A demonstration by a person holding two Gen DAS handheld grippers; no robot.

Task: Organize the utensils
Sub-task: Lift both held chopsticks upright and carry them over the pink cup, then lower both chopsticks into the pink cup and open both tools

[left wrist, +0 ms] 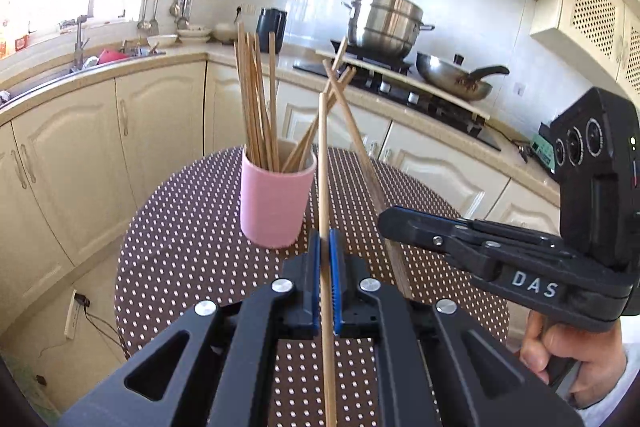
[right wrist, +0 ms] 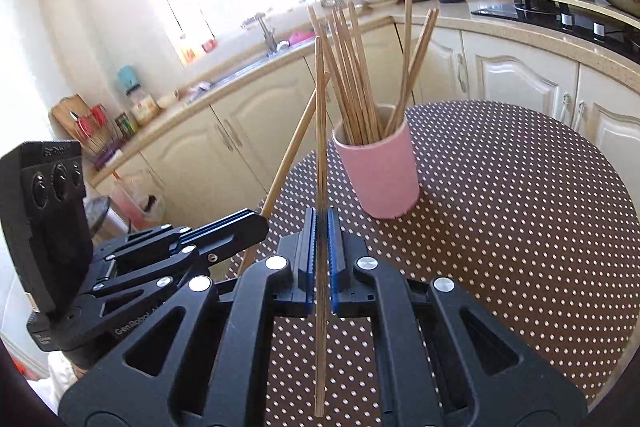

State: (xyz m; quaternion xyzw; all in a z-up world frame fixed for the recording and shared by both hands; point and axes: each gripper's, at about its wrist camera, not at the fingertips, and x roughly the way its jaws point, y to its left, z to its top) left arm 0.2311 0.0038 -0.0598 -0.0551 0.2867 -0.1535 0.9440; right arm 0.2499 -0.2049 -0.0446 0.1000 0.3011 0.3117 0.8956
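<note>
left claw (left wrist: pixel 325 267) clamped chopstick (left wrist: pixel 323 163) | right claw (right wrist: pixel 322 247) clamped another chopstick (right wrist: pixel 320 147) | pink cup (left wrist: pixel 276 203) at 12 o'clock — dotted surface (left wrist: pixel 192 247)

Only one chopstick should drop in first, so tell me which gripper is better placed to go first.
Probably left. Both grippers are shut on a chopstick, but the left gripper has the pink cup close ahead; the right gripper sits a bit farther, cup offset right.

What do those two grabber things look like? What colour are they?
Both are black plastic. The left gripper and the right gripper each have blue ridged pads on the fingers and round silver bolts. The right one's side reads "DAS" in white. A bare hand with a white sleeve shows.
</note>
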